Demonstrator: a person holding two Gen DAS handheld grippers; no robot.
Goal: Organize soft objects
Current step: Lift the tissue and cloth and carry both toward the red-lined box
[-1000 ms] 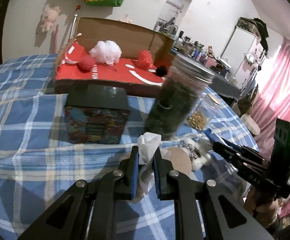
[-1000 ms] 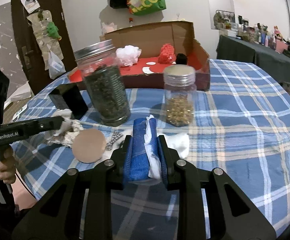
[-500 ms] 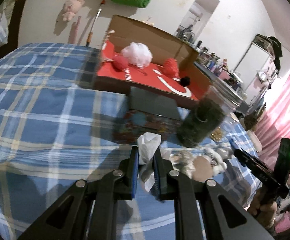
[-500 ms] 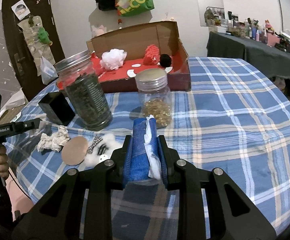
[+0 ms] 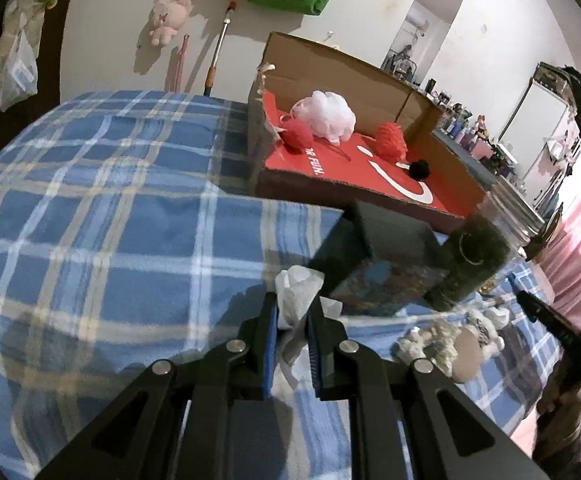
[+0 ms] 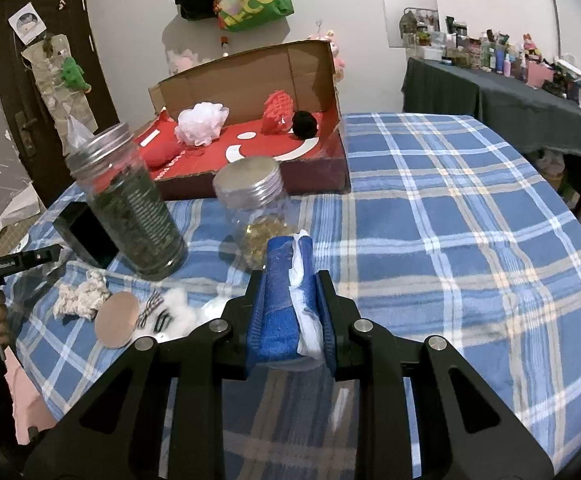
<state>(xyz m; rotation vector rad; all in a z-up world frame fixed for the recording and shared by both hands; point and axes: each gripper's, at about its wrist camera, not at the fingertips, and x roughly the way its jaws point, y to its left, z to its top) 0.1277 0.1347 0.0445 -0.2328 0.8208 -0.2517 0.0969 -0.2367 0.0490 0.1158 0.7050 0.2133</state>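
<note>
My left gripper (image 5: pixel 292 312) is shut on a crumpled white tissue (image 5: pixel 296 292), held above the blue plaid tablecloth. My right gripper (image 6: pixel 290 276) is shut on a folded blue cloth (image 6: pixel 276 280) with a white cloth (image 6: pixel 302 280) pinched beside it. An open cardboard box with a red floor (image 5: pixel 354 160) (image 6: pixel 250 140) holds a white pouf (image 5: pixel 326 116), red soft pieces (image 5: pixel 390 140) and a black pom-pom (image 5: pixel 538 168). Loose on the table lie a cream knitted piece (image 6: pixel 82 296), a white fluffy piece (image 6: pixel 178 304) and a round tan pad (image 6: pixel 116 314).
A tall jar of dark leaves (image 6: pixel 134 212) and a short jar of yellow bits (image 6: pixel 256 208) stand before the box. A black box (image 5: pixel 386 256) sits beside them. A dark side table with bottles (image 6: pixel 502 80) stands at the right.
My left gripper has swung left and away from the loose pieces, the tissue still in it. My right gripper has pulled back and risen with the cloths, so the jars look farther off.
</note>
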